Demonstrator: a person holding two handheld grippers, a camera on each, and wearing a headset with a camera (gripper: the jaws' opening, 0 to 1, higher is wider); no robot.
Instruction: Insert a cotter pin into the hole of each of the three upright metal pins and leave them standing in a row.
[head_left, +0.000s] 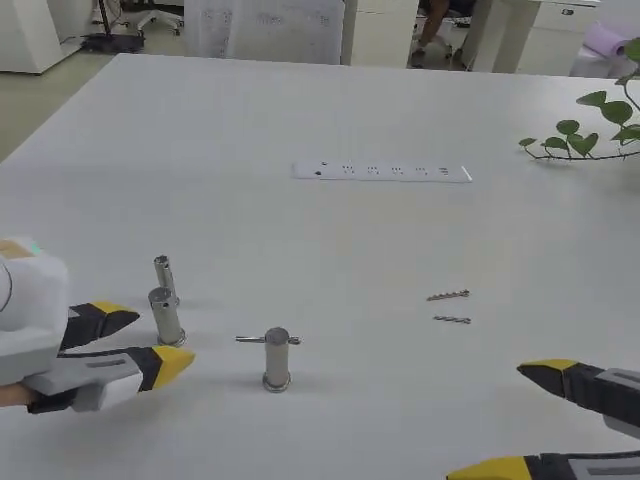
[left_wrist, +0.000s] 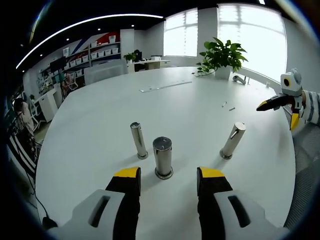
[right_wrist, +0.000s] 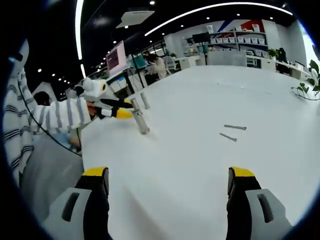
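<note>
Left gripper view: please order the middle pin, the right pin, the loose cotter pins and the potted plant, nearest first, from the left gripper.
1. Middle pin, straight ahead.
2. Right pin, right side.
3. Loose cotter pins, farther right.
4. Potted plant, far edge.

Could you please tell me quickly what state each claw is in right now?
Left claw: open, holding nothing; a metal pin stands just ahead of its jaws.
Right claw: open, holding nothing.
</note>
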